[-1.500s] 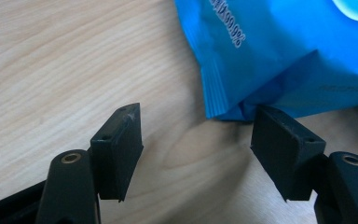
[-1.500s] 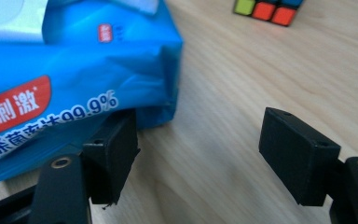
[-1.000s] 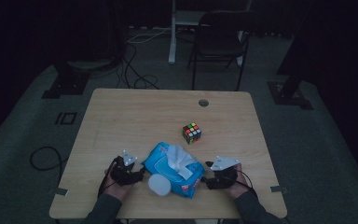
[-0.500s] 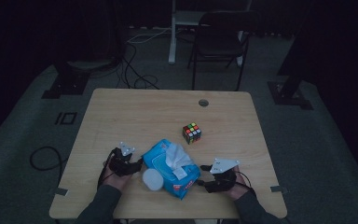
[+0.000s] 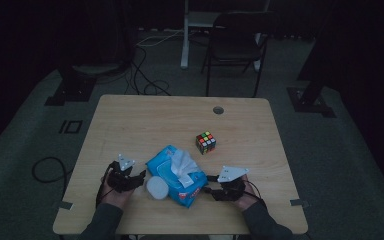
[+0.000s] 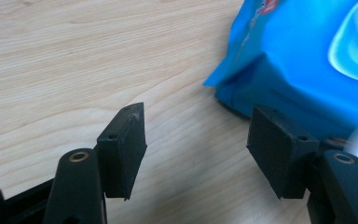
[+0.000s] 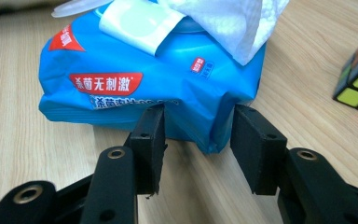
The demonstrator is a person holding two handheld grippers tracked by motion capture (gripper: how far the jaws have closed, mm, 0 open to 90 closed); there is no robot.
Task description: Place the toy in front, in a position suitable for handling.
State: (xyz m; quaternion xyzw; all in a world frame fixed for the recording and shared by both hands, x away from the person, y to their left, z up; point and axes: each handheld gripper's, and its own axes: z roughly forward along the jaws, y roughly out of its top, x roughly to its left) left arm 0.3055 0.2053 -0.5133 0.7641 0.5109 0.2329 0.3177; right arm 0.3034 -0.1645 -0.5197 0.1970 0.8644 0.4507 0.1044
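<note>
Dim room, wooden counter (image 5: 145, 120): the wipes pack (image 5: 177, 175) lies between both hands. Right hand-held gripper (image 7: 198, 128) has just been closing, pinching its near corner; left hand-held gripper (image 6: 196, 135) spread beside its end.

One table (image 5: 130, 125) stands in the high view, and the count is taken from it. On it lies one blue wipes pack (image 5: 176, 174), near its front edge, with one white tissue (image 5: 182, 161) sticking out of the top and one round white lid (image 5: 156, 187) flipped open at the pack's front-left. One colour cube (image 5: 206, 142) sits on the table behind and right of the pack. Two grippers work at the table's front edge: the left gripper (image 5: 139, 177) and the right gripper (image 5: 208, 184) (one on each side of the pack). Behind the table stands one dark chair (image 5: 237, 47). Several cables (image 5: 147, 80) lie on the floor behind the table.
</note>
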